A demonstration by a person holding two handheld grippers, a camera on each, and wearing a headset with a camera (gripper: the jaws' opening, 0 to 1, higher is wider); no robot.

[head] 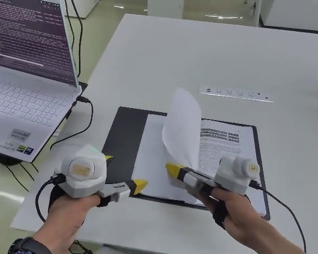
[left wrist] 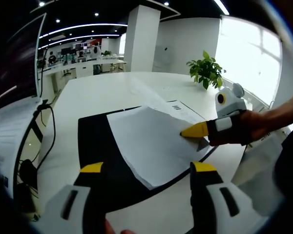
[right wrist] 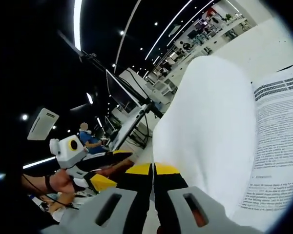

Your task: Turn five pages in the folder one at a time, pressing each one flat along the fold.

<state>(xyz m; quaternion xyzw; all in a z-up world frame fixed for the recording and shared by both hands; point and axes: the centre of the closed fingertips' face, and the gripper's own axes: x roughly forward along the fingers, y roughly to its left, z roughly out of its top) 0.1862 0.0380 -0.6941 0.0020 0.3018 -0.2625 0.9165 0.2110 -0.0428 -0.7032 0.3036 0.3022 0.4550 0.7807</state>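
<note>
— Where is the folder?
— The flat black folder (head: 124, 137) lies open on the white table (head: 201, 53). It sits toward 6 o'clock in the head view, near the table's front edge.

— And the page being turned?
— A blank white paper page (head: 183, 129) stands up from the middle of the folder and curves, with its top toward 12 o'clock. The right gripper (head: 174, 169) has its yellow-tipped jaws clenched on the page's lower edge. In the right gripper view the two tips press together and the sheet rises at about 1 o'clock from them.

— What lies on either side of it?
— At 3 o'clock, a printed white page with black text (head: 225, 143) lies flat in the folder. At 9 o'clock another plain white sheet (head: 148, 159) lies flat, with the bare black cover beyond it.

— The left gripper?
— The left gripper (head: 123, 171) is at the folder's 7 o'clock corner, jaws spread wide and grasping nothing. I cannot tell whether it touches the cover. In the left gripper view the right gripper comes in from 3 o'clock.

— Anything else on the table?
— An open white laptop (head: 21, 95) stands at 9 o'clock, with thin black cables (head: 87, 114) at its side. A recessed strip of sockets (head: 236, 94) sits at 1 o'clock from the folder. A green potted plant (left wrist: 206, 70) is near 1 o'clock in the left gripper view.
</note>
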